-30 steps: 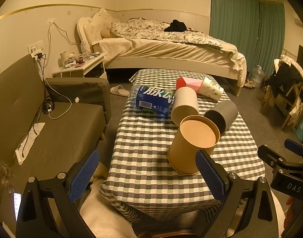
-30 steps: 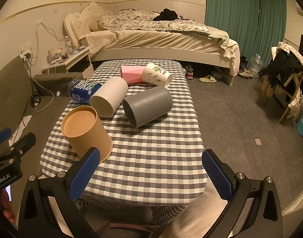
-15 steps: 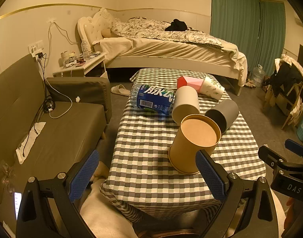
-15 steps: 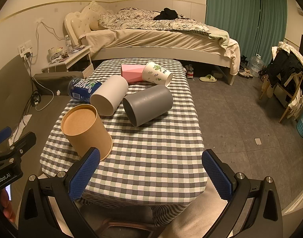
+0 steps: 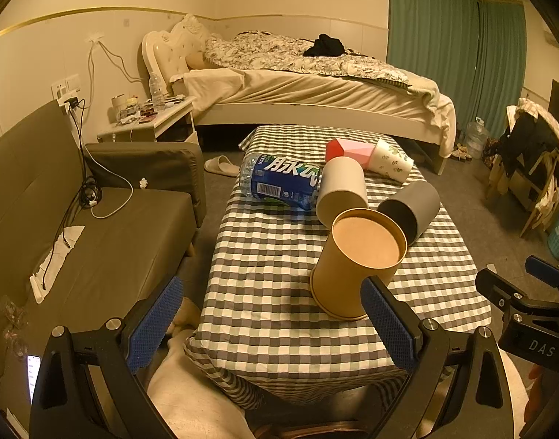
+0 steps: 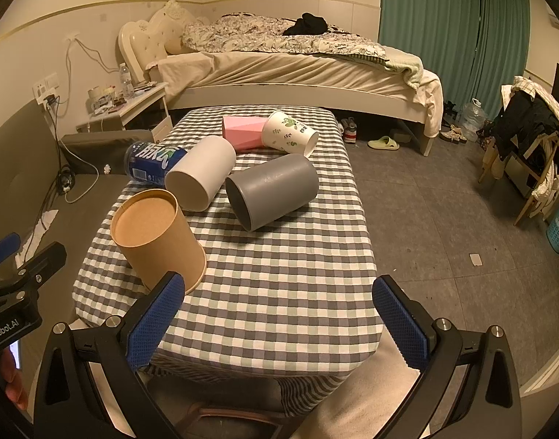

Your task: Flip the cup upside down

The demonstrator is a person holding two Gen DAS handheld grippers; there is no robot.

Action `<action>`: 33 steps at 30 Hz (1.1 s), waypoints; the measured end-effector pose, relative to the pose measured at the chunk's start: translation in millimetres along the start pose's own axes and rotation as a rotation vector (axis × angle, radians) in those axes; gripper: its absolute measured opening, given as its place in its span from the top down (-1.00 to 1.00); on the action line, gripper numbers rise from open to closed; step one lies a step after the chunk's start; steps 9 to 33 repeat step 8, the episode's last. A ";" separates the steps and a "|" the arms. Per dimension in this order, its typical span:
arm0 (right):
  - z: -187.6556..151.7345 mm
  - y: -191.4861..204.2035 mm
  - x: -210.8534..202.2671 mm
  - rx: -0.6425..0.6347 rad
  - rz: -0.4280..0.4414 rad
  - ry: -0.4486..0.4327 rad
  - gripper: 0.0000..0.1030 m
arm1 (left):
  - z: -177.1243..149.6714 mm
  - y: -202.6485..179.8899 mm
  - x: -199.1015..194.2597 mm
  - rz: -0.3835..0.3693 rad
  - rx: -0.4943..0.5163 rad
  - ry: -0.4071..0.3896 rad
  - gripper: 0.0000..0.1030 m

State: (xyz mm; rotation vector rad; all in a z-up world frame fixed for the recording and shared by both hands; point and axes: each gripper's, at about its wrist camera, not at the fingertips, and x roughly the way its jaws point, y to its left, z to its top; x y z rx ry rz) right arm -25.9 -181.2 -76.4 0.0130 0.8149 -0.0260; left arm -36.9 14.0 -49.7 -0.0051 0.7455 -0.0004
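While the sofa (image 5: 96,226) fills the left view, the right shows floor (image 6: 444,219) — slippers too.

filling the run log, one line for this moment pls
left gripper open | right gripper open | brown paper cup upside down on checked table | nothing held

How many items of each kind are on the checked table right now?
Cups lying on their side: 4 (white cup, grey cup, pink cup, leaf-print cup)
Cups standing upside down: 1 (brown cup)
Bottles: 1 (blue-label bottle)
Total: 6
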 end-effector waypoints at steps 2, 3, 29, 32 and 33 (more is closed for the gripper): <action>0.6 0.3 0.0 0.000 0.000 0.000 -0.99 | 0.3 -0.4 -0.3 -0.002 0.000 -0.001 -0.95; 0.6 0.3 0.1 0.000 0.000 0.001 -0.99 | -0.2 -0.3 -0.5 -0.004 0.003 -0.001 -0.95; -3.0 -0.8 2.0 0.001 0.001 0.009 -0.99 | -5.4 -1.3 0.2 -0.007 0.009 -0.008 -0.95; -3.0 -0.8 2.0 0.001 0.001 0.009 -0.99 | -5.4 -1.3 0.2 -0.007 0.009 -0.008 -0.95; -3.0 -0.8 2.0 0.001 0.001 0.009 -0.99 | -5.4 -1.3 0.2 -0.007 0.009 -0.008 -0.95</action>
